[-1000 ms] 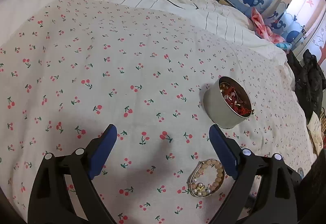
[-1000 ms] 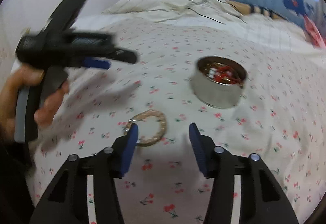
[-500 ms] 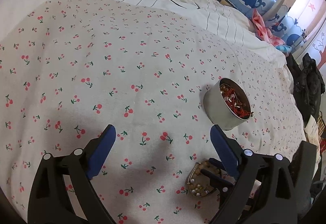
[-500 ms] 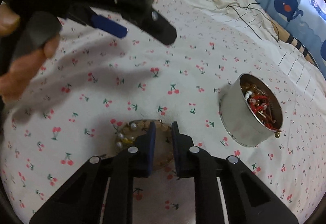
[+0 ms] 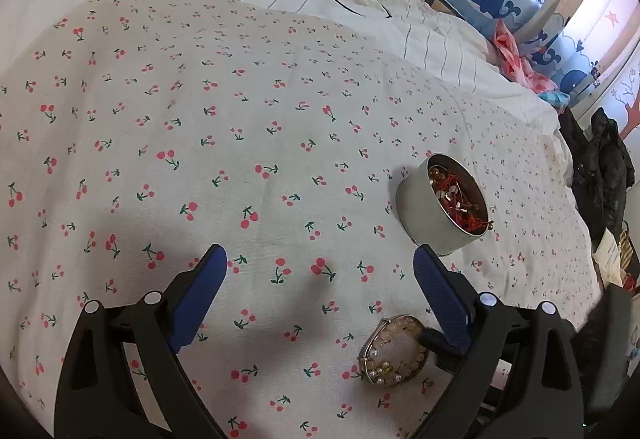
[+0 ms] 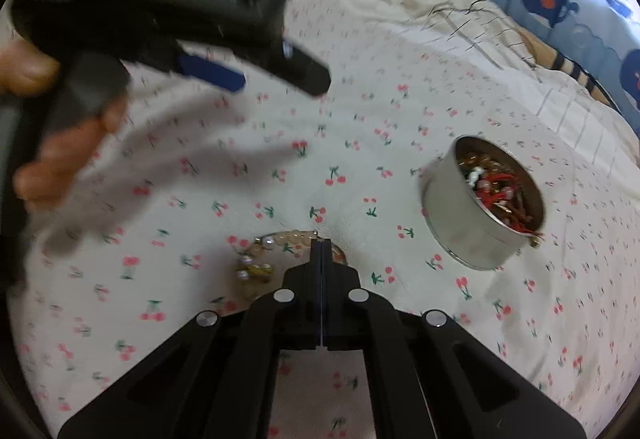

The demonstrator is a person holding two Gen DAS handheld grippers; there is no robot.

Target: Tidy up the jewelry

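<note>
Two hand-held grippers in use. Right hand-held gripper (image 6: 321, 244) has just closed, pinching the bracelet (image 6: 260, 267) on the bed (image 6: 400, 143). Left hand-held gripper (image 5: 320, 271) gapes wide, empty. Only the right view shows the left hand (image 6: 60, 155). Tin (image 5: 442, 213) sits beyond the bracelet.

Cherry-print bed (image 5: 248, 127) bears a tin (image 5: 424, 211) (jewelry-filled) and bracelet (image 5: 394, 357).

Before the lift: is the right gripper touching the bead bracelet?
Touching. In the right wrist view the right gripper has just closed, tips meeting on the bead bracelet's far strand, no gap showing.
</note>
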